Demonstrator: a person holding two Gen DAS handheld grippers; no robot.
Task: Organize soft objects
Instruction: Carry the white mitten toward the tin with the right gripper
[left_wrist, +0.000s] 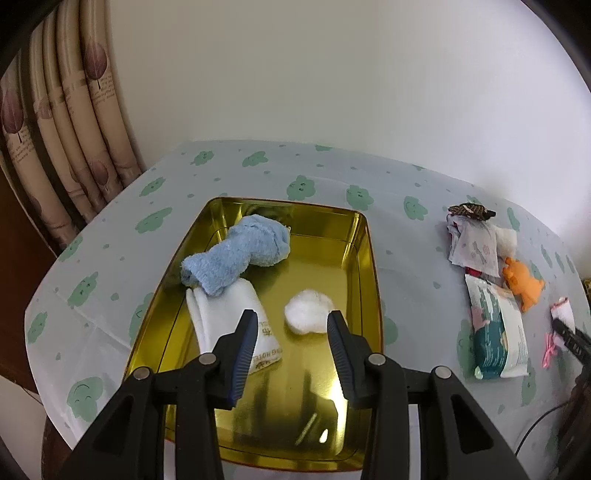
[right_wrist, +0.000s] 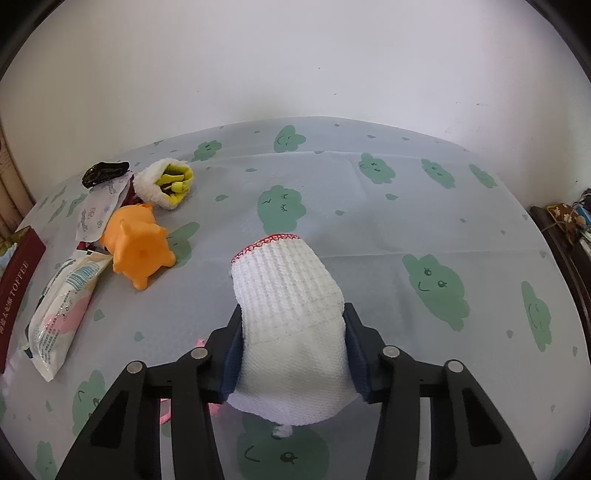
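Clamped in the right claw (right_wrist: 291, 343), a white knitted cloth (right_wrist: 291, 314) hangs above the worktop (right_wrist: 369, 229), not yet in the gold tray (left_wrist: 371, 258). That tray already holds a blue towel (left_wrist: 240, 251), white cloth (left_wrist: 229, 317) and cotton pad (left_wrist: 306, 312) beneath the wide, empty left claw (left_wrist: 291, 332); the orange toy (right_wrist: 138, 243) and packets (right_wrist: 62, 310) seem left.

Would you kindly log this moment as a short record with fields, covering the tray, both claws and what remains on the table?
tray: gold tin tray on the clouded tablecloth
in tray: blue towel, white cloth, cotton pad
left claw: open, above the tray, holding nothing
right claw: shut on white knit glove
left on table: orange toy, wipes packet, fleecy pouch
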